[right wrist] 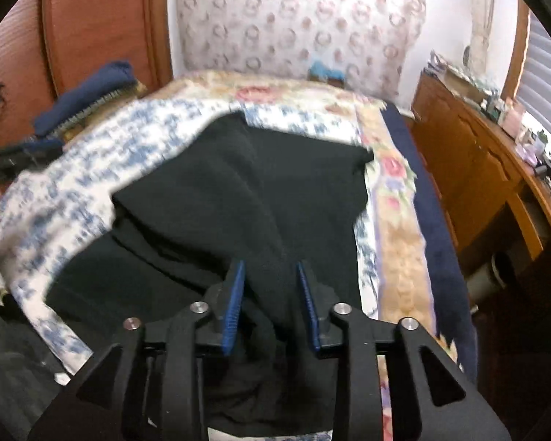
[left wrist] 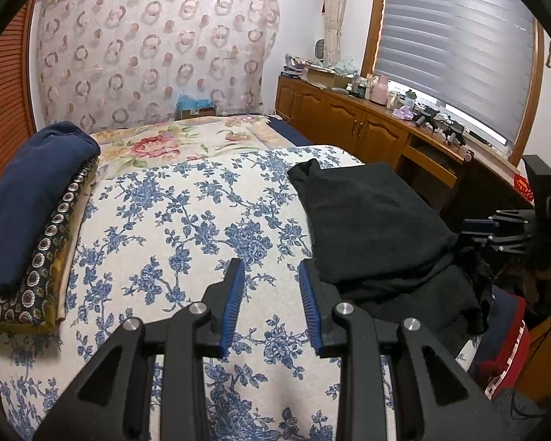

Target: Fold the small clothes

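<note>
A black garment (left wrist: 371,231) lies partly folded on the blue-flowered bed cover (left wrist: 187,220), toward the bed's right edge. My left gripper (left wrist: 272,275) is open and empty, hovering over the cover just left of the garment. The right gripper shows at the far right of the left wrist view (left wrist: 492,231), beside the garment's right edge. In the right wrist view, which is motion-blurred, my right gripper (right wrist: 272,275) is open with the black garment (right wrist: 246,183) lying under and between its jaws. I cannot tell whether its fingers touch the cloth.
A stack of folded clothes, navy on top (left wrist: 33,198), sits on the bed's left side. A wooden cabinet (left wrist: 363,125) with clutter runs along the right under the window. A red bag (left wrist: 507,341) stands by the bed's right corner.
</note>
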### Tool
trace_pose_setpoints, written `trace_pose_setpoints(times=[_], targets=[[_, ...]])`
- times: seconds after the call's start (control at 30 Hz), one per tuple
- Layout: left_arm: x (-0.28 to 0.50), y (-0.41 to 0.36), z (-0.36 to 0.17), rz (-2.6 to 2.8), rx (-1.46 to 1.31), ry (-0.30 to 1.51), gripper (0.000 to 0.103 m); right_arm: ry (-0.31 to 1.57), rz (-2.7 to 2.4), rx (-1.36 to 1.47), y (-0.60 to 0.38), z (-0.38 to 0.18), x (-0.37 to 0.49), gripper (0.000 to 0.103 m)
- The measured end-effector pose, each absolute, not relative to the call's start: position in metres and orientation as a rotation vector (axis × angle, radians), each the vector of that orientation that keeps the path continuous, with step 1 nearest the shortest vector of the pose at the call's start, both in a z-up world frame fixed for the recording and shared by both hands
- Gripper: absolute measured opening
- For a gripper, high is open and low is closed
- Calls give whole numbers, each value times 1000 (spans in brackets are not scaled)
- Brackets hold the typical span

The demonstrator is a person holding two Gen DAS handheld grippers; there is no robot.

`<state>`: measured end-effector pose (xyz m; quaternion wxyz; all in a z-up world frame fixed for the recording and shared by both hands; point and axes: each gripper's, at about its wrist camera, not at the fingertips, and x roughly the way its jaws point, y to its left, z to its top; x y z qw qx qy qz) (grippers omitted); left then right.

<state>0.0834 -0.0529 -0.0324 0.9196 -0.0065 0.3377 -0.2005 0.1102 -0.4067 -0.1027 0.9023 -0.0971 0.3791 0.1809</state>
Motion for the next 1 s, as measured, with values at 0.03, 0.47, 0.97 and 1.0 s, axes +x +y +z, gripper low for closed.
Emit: trace_pose_setpoints(times=[0.03, 0.47, 0.97, 1.0], targets=[[83, -53, -32, -409, -12, 692, 28, 768, 365, -200, -407, -101, 110, 39], [77, -42, -19, -359, 0, 654, 28, 748, 609, -249, -301, -99, 145, 44], [76, -21, -23, -318, -28, 653, 28, 842, 779, -411, -221, -126, 153, 44], [76, -21, -23, -319, -30, 653, 28, 846, 779, -427, -218, -129, 153, 44]])
